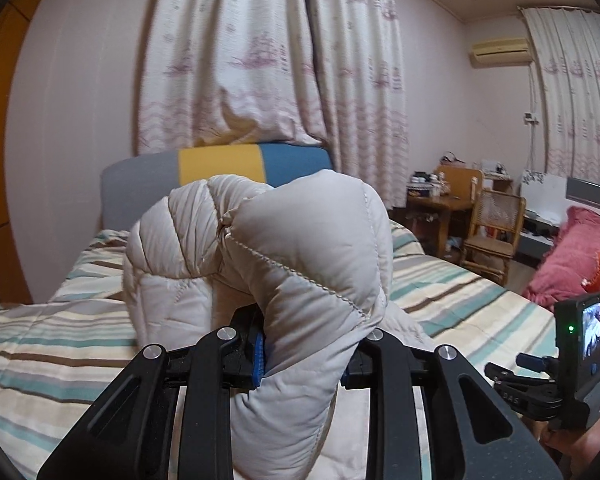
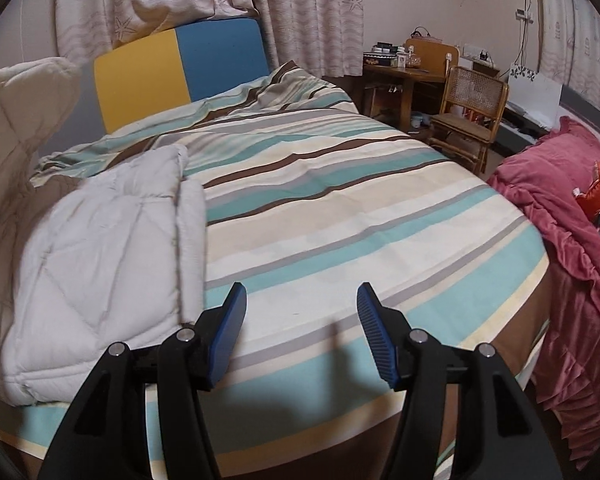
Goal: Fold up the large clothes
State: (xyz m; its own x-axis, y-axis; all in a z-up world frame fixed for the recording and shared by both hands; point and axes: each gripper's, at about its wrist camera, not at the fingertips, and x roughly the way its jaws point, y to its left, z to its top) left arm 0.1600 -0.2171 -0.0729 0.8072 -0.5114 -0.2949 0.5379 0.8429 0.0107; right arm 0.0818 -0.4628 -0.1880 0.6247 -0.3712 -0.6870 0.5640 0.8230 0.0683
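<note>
Quilted coat (image 1: 300, 248) bunched upright, L grip

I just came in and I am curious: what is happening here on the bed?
A person is folding a quilted jacket on the striped bed, with a gripper in each hand. The left gripper is shut on a puffy fold of the jacket and holds it up. The right gripper is open and empty above the bedspread, beside the part of the jacket that lies flat.
</note>
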